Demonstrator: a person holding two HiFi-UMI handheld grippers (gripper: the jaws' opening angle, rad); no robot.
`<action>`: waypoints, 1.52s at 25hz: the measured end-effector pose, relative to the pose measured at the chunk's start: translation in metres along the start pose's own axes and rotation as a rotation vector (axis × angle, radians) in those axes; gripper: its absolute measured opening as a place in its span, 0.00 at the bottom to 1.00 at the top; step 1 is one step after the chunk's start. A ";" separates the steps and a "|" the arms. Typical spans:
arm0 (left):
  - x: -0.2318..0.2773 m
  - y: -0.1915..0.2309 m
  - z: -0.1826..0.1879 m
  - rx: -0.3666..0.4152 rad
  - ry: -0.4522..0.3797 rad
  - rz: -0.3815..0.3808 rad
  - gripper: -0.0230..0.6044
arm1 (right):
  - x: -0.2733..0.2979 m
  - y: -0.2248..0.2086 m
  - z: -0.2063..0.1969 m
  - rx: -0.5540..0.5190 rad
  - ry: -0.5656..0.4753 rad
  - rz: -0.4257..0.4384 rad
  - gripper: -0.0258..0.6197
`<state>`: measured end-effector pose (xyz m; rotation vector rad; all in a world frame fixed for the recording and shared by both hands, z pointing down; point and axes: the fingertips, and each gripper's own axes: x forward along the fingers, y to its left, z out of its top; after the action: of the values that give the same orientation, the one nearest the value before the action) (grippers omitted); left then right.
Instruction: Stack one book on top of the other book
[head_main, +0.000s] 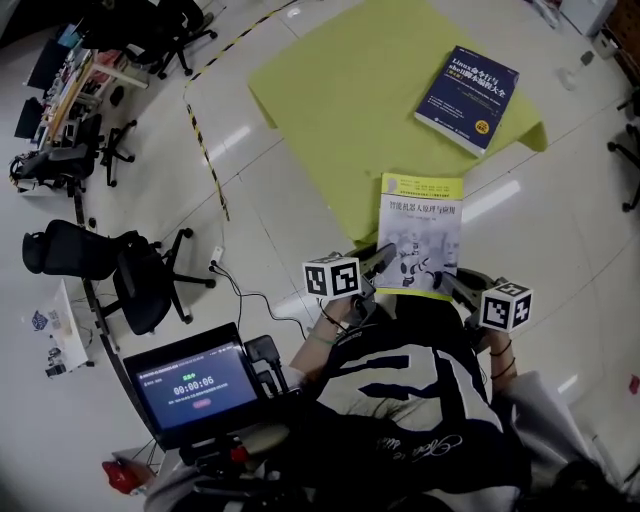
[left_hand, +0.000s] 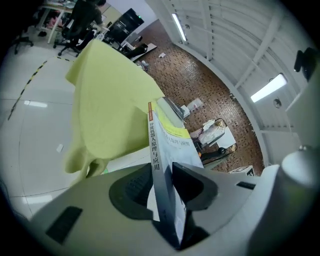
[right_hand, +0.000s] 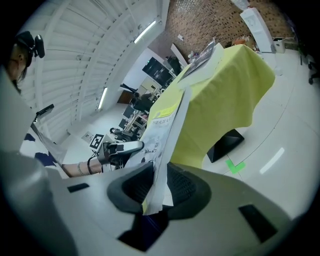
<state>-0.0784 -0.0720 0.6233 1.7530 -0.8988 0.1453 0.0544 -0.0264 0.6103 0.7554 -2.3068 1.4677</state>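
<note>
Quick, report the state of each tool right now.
Left tool: closed on the yellow-and-white book, at its spine side.
Right tool: closed on the same book, at its opposite edge.

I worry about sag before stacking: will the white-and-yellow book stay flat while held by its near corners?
Probably mostly flat: the white-and-yellow book looks a slim paperback, and its edge curves slightly at the right tool. Likely light, since the left tool pinches only a corner.
</note>
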 end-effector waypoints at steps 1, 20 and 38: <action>-0.003 -0.005 0.002 0.005 -0.016 0.007 0.24 | -0.002 0.003 0.002 -0.001 -0.007 0.012 0.17; -0.042 -0.082 0.069 0.212 -0.228 0.003 0.22 | -0.028 0.043 0.060 -0.122 -0.199 0.130 0.18; 0.209 -0.128 0.251 0.383 -0.014 -0.114 0.23 | -0.061 -0.123 0.275 -0.025 -0.333 -0.102 0.18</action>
<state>0.0668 -0.3785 0.5342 2.1575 -0.8155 0.2437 0.1817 -0.3000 0.5518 1.1688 -2.4729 1.3501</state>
